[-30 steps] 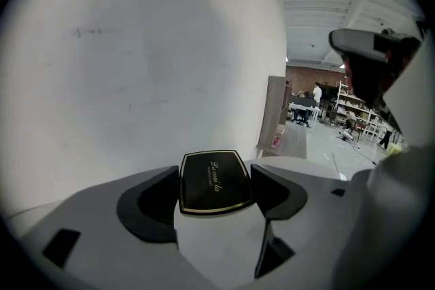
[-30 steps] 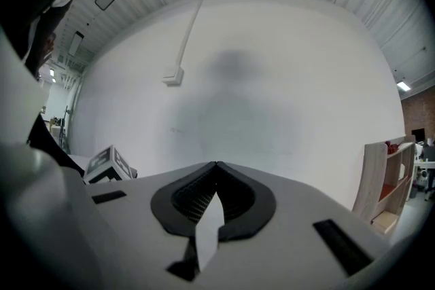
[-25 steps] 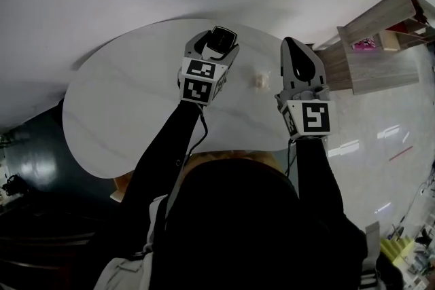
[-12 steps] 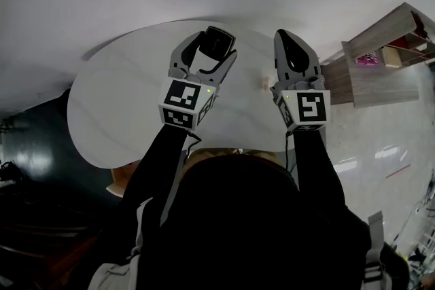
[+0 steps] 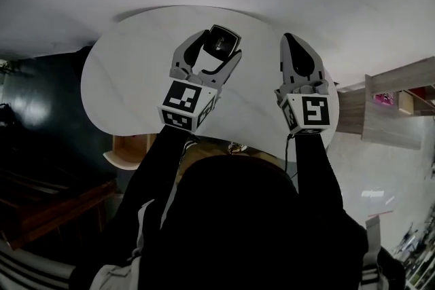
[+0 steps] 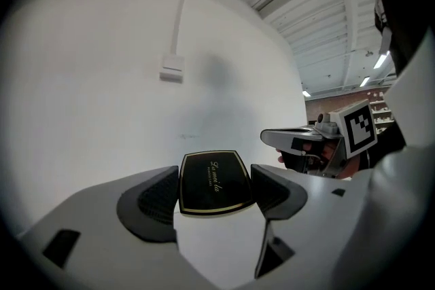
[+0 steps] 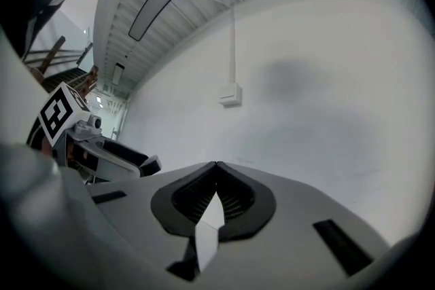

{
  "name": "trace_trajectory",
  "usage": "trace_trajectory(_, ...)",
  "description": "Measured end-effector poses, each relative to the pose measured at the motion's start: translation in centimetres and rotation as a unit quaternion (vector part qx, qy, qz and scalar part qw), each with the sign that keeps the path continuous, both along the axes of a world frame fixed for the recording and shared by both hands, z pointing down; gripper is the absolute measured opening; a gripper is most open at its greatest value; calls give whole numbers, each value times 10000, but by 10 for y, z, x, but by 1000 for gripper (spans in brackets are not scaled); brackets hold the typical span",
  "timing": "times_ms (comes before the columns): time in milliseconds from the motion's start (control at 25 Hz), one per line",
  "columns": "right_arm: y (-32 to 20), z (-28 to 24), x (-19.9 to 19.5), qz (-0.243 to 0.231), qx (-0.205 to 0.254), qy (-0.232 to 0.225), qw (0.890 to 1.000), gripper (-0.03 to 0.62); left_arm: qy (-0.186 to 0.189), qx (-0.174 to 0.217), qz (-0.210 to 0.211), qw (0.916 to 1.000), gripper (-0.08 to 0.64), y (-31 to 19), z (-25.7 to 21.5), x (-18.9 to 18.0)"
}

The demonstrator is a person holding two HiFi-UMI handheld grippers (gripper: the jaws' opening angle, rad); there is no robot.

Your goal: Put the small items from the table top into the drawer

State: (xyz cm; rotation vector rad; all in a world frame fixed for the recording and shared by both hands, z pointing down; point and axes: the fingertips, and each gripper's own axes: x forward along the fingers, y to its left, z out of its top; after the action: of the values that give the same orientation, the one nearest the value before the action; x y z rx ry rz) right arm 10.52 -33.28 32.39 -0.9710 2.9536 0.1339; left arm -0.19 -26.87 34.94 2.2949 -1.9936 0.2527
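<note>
Desk (image 5: pixel 129 78): white, rounded.
Left tool (image 6: pixel 216 195): we clamp a black case (image 6: pixel 212 178).
Right tool (image 7: pixel 216 183): jaws together, empty.
Hidden: desk's near edge, behind our head.

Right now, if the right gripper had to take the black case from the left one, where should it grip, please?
Probably the free far edge of the black case: it sits flat in the left gripper, clamped by its side edges, lettered face showing. Come from the far end and pinch top and bottom faces. The right gripper, shut, must open first.
</note>
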Motion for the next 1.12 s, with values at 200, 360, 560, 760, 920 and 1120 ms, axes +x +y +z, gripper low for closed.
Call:
trace_trajectory(200, 40, -2, -78, -726, 27, -5, 9974, 26, -61, 63, -706, 9975, 348, 57, -5, -66)
trace_trajectory(360, 95, -5, -147, -1397, 45, -59, 9902, 26, -64, 139, -1302, 9914, 348, 121, -13, -121)
trace_trajectory(560, 171, -7, -226, -2200, -16, -21, 9755, 26, -84, 113, -2031, 9791, 348, 201, -16, -184)
trace_trajectory(760, 245, -7, -296, -3033, -48, -57, 9529, 26, -182, 3, -2790, 9601, 348, 281, -11, -233)
trace_trajectory(920, 292, -9, -335, -3403, 12, -86, 9403, 26, -196, 24, -3092, 9508, 348, 329, -16, -263)
trace_trajectory(1120, 358, 4, -378, -3844, -89, 85, 9231, 26, -185, 43, -3411, 9398, 348, 382, -15, -293)
